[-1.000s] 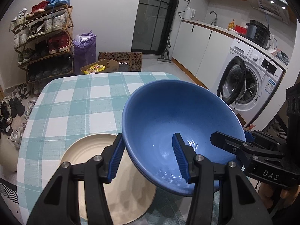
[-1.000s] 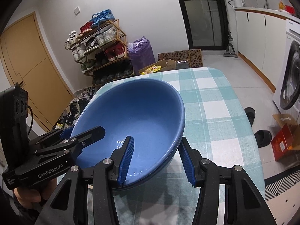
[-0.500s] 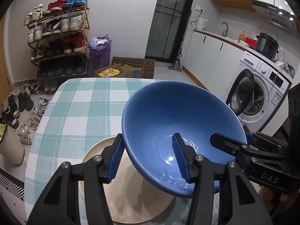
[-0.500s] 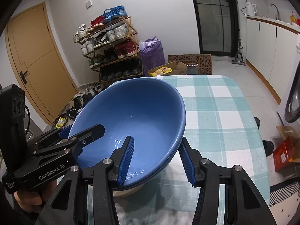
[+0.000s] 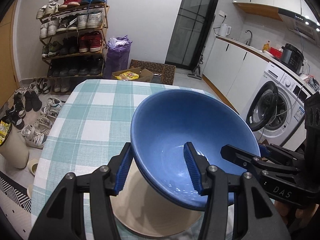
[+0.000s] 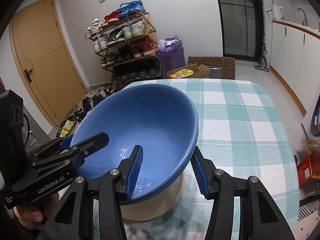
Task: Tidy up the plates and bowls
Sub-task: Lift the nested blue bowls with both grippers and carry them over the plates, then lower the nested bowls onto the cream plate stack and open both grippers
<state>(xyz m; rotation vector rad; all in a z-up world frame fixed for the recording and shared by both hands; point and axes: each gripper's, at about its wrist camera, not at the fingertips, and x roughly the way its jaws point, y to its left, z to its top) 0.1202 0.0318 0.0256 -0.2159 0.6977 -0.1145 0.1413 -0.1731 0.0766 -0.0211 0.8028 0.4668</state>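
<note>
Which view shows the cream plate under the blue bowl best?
The left wrist view: the plate shows a broad stretch of its face and its near rim on the checked cloth, below the bowl. The right wrist view shows only a strip of plate, the rest hidden behind the bowl.

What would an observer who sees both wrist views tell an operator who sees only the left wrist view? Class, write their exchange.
Operator: Does the right gripper straddle the blue bowl?
Observer: Yes. One pad sits inside the bowl and the other outside its rim.
Operator: What holds my left gripper?
Observer: A hand wraps its handle, low at the left of the right wrist view.
</note>
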